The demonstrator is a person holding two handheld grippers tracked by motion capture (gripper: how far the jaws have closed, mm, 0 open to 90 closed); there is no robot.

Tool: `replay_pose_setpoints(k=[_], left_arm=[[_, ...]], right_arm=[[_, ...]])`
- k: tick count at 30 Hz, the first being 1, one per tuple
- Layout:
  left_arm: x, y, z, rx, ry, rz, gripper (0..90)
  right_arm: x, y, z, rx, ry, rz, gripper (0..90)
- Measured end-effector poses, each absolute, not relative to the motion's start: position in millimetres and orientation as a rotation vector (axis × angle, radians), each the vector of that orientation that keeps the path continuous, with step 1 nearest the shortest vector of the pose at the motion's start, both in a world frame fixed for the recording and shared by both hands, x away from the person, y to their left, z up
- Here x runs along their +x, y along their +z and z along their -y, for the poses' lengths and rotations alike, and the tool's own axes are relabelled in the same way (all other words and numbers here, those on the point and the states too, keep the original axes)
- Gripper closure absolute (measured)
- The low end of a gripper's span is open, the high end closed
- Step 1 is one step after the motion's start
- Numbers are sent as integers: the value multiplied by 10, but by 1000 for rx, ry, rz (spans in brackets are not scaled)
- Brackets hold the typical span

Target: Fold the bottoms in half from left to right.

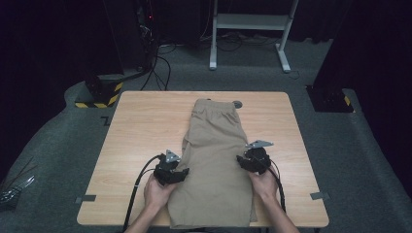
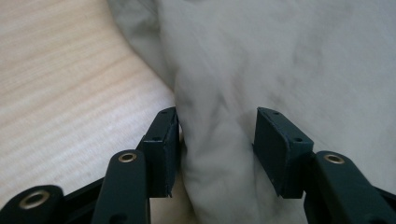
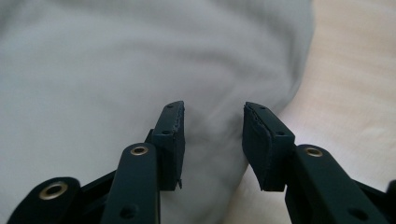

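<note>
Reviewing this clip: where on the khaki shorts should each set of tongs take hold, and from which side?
Probably at the two long side edges of the shorts, each from its own outer side: left tongs at the left edge, right tongs at the right. The cloth lies flat on the table, and only its raised edge folds fit between the open jaws.

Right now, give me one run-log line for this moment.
shorts: flat on table | left tool: open, fabric fold between jaws | right tool: open over right edge

Wooden table (image 1: 141,131), khaki shorts (image 1: 214,160) on it
</note>
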State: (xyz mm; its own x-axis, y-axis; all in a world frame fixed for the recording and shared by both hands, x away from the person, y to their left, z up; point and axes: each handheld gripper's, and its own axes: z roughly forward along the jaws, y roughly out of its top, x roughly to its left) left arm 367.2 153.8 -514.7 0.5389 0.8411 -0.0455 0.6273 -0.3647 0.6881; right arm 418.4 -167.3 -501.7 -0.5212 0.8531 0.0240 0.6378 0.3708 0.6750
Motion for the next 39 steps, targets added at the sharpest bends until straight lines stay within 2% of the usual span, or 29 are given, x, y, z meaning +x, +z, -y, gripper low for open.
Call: replay_pose_setpoints(k=[6,13,15,17,19,27,39], left_arm=[[3445,-5150,-1539,2123,440,-1182,498],[3264,-5146,-1442,2129,409,-1171,463],[3307,-5143,-1459,2112,397,-1186,424],[3380,-5128,-1492,2088,428,-1206,348],[3488,-5098,-1541,2069,426,-1220,319],[3911,-5049,-1584,2048,357,-1297,290],[4011,-5115,-1375,2120,401,-1307,270]], right_arm=[[3997,-5130,1795,1311,882,-2298,562],[3855,-5167,1879,1289,920,-2288,431],[3851,-5172,1879,1277,922,-2290,428],[3861,-5163,1879,1281,916,-2293,444],[3869,-5143,1882,1302,914,-2284,456],[4024,-5055,1881,1403,963,-2268,383],[4093,-5110,1707,1408,891,-2289,411]])
